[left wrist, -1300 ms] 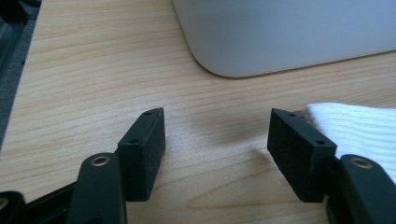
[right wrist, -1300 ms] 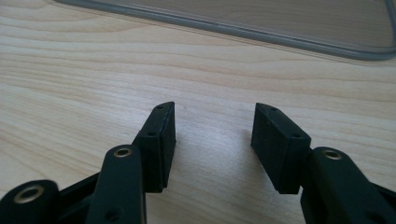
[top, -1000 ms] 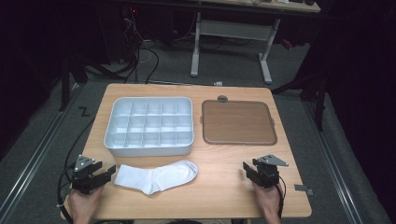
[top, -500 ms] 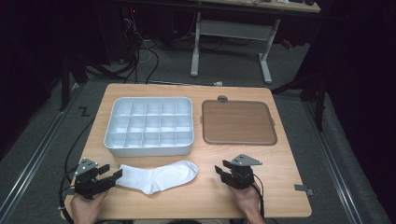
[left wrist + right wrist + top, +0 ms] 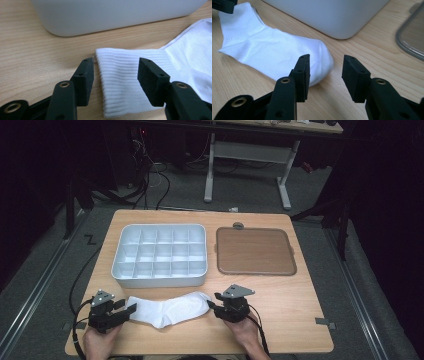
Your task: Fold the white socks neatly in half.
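A white ribbed cotton ankle sock (image 5: 167, 309) lies flat along the near edge of my light wooden desk (image 5: 300, 315), just in front of the pale grey plastic compartment tray (image 5: 161, 254). My left tool (image 5: 115, 72) straddles the ribbed cuff, its jaws just closing in but not yet pressing the cloth. My right tool (image 5: 325, 72) hangs unclenched at the toe, which lies beside its left jaw.

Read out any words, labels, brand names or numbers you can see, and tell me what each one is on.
There are none to read: the white sock, the white divided tray, the brown lid and the wooden table carry no lettering in the high view or either gripper view.
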The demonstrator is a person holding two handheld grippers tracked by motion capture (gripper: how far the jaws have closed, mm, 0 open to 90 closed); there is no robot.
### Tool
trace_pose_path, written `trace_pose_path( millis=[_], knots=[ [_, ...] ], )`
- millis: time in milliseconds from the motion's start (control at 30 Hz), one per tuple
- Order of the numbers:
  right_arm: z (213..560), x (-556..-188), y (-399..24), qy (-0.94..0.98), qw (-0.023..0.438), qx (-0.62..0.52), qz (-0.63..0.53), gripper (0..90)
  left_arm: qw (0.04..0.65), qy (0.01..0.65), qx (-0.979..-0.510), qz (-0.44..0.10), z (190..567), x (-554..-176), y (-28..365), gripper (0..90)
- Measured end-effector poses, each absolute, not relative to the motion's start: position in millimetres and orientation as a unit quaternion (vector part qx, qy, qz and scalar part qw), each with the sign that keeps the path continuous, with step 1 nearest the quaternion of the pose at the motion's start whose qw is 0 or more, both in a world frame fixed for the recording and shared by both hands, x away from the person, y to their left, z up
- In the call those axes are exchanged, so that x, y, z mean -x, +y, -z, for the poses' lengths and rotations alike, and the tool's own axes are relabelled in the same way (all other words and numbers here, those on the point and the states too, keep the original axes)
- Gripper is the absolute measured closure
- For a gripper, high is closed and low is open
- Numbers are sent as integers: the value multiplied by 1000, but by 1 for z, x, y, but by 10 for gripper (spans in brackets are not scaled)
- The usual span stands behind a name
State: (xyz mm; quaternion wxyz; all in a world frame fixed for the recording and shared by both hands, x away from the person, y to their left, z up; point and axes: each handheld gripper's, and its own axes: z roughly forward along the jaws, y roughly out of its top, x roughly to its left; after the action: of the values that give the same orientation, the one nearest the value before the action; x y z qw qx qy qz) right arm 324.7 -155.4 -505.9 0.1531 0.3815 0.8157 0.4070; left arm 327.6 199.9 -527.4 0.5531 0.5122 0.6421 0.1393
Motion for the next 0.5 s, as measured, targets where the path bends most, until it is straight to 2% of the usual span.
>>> trace_pose_path(
  millis=[233, 300, 367, 500],
  knots=[
    [518, -335, -143, 825, 151, -385, -385, 617, 546, 645, -515, -142, 533, -329, 197, 518],
    [522, -338, -142, 829, 151, -386, -375, 662, 546, 645, -517, -140, 534, -329, 196, 530],
    [525, -339, -142, 831, 150, -386, -371, 744, 543, 642, -523, -140, 535, -328, 194, 543],
    [524, -337, -143, 833, 149, -386, -367, 807, 540, 641, -527, -140, 535, -328, 191, 552]
  ],
)
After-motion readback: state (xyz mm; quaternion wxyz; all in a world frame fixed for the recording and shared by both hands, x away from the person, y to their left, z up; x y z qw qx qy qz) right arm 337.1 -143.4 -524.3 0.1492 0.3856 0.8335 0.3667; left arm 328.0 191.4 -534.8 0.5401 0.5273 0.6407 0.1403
